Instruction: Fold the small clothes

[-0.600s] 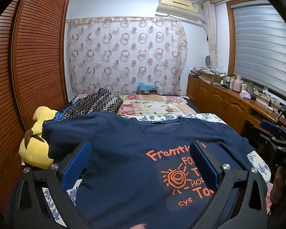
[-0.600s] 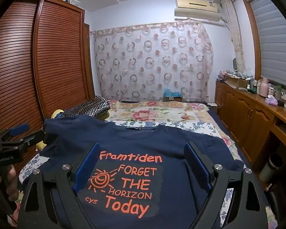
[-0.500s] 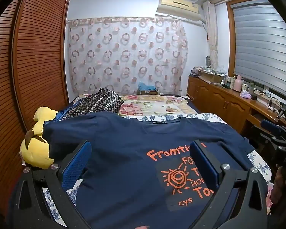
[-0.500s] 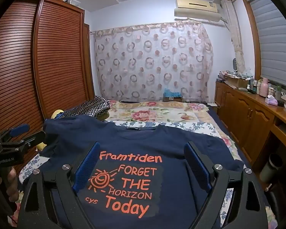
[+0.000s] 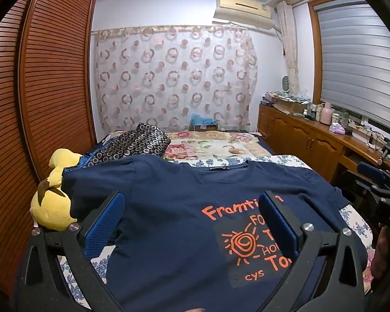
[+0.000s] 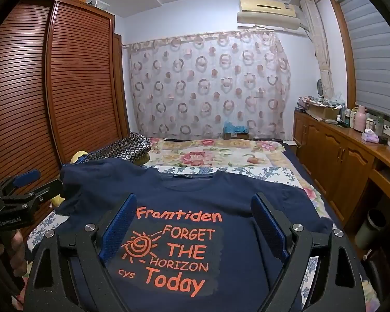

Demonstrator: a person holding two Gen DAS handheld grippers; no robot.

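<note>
A navy T-shirt [image 5: 169, 208] with orange print lies spread flat, front up, on the bed, collar towards the far end; it also shows in the right wrist view [image 6: 221, 195]. My left gripper [image 5: 192, 208] is open and empty, held above the shirt's left half. My right gripper [image 6: 193, 209] is open and empty above the printed chest. Each gripper shows at the edge of the other's view: the right one [image 5: 377, 189] and the left one [image 6: 18, 189].
A yellow plush toy [image 5: 52, 205] lies at the bed's left edge beside the sleeve. A dark ring-patterned pillow [image 5: 135, 145] and a floral blanket [image 5: 215, 145] lie beyond the collar. A wooden wardrobe [image 5: 39, 104] stands left, a cluttered sideboard [image 5: 312, 135] right.
</note>
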